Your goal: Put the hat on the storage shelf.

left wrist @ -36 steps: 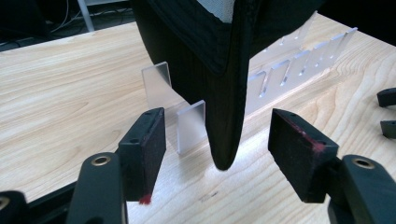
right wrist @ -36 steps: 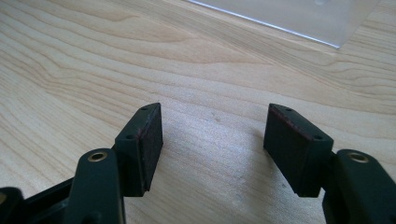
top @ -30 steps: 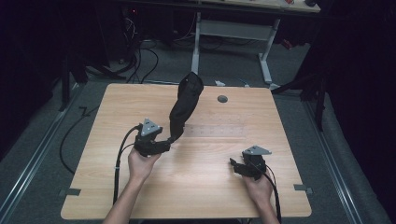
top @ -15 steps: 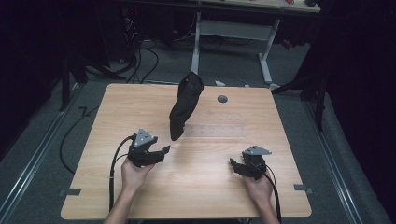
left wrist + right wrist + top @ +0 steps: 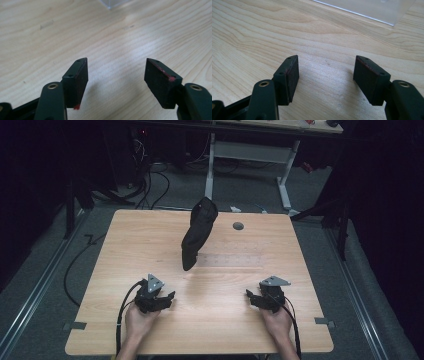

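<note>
A tall, narrow black thing (image 5: 199,237), soft-looking like cloth, rises tilted over the middle of the wooden table (image 5: 125,245). Its lower end is by the left end of a clear flat plate (image 5: 235,260); what holds it up I cannot tell. My left gripper (image 5: 169,297) is low over the table near the front left, apart from the black thing. Its pads (image 5: 80,80) stand wide with bare wood between them. My right gripper (image 5: 249,296) sits at the front right, jaws open too, its pads (image 5: 366,75) over bare wood.
A corner of the clear plate (image 5: 112,3) lies ahead of the left jaws, and its edge (image 5: 372,8) ahead of the right jaws. A small grey round cap (image 5: 238,226) sits at the table's back. A white desk frame (image 5: 250,155) and cables (image 5: 150,185) stand beyond the far edge.
My left gripper has drawn back from the black thing's lower end toward the person and sunk nearer the table. The black thing stays up. The right gripper has not moved.
</note>
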Tool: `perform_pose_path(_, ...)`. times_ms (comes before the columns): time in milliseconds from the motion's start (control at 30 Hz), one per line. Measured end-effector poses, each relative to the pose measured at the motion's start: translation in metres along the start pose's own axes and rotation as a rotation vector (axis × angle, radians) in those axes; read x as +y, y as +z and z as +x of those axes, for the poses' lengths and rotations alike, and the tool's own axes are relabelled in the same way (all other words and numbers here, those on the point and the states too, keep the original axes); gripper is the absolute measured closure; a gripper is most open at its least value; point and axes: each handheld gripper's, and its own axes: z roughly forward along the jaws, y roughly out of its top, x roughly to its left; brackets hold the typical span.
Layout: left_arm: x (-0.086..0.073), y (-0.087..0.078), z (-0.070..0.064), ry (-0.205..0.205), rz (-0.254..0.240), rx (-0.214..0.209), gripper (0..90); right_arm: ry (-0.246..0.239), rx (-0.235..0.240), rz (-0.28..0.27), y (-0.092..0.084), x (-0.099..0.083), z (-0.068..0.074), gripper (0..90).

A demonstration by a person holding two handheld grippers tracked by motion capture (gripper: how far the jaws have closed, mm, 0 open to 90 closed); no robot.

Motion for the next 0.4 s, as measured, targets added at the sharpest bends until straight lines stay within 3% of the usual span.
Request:
perform_pose_path(67,-0.0046,0.002,0.0023,0.003,0.006,0.012,35.5,-0.002,0.0,-0.001,0.0,0.0,-0.0001,37.5)
perform_pose_path(200,-0.0042,0.0021,0.0055,-0.043,-0.001,0.011,32.9,-0.002,0.0,0.0,0.0001,0.0,-0.0001,37.5)
perform_pose_path(400,-0.0042,0.0023,0.0058,-0.043,-0.001,0.015,31.7,-0.002,0.0,0.0,0.0001,0.0,0.0,37.5)
